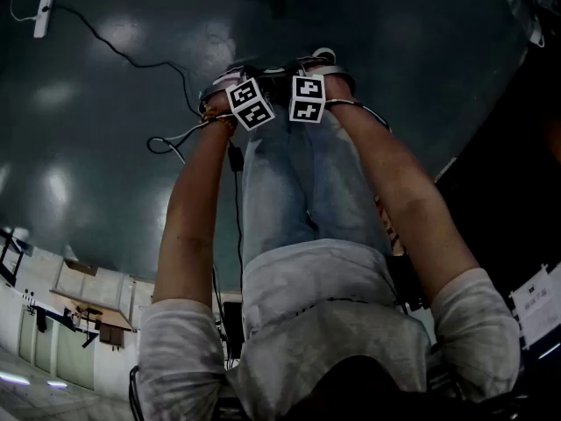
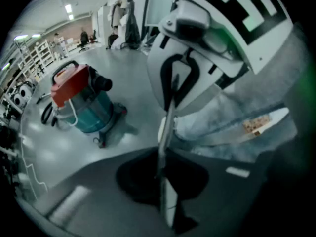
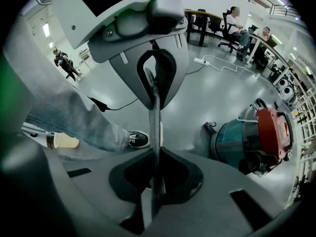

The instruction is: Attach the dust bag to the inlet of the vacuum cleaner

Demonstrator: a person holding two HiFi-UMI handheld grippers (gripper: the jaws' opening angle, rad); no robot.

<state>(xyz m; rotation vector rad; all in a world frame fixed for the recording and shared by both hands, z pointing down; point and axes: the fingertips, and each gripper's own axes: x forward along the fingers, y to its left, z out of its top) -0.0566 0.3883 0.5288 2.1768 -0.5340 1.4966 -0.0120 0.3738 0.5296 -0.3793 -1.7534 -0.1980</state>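
The vacuum cleaner (image 2: 81,102), a teal drum with a red top, stands on the grey floor; the right gripper view shows the vacuum cleaner (image 3: 256,137) at the right with its black inlet (image 3: 252,164) facing the camera. Both grippers point steeply down, close together in front of the person's legs. A thin flat dust bag (image 2: 167,132), seen edge-on, runs between them. My left gripper (image 2: 164,181) is shut on one edge and my right gripper (image 3: 155,181) on the other edge of the dust bag (image 3: 155,117). In the head view only the left gripper (image 1: 250,103) and right gripper (image 1: 307,97) marker cubes show; the bag is hidden.
A cable (image 1: 131,60) and a power strip (image 1: 41,16) lie on the floor ahead. A paper cup (image 3: 61,141) sits by the person's shoe (image 3: 138,138). People sit at desks (image 3: 237,23) far off. Shelving (image 2: 39,53) stands behind the vacuum.
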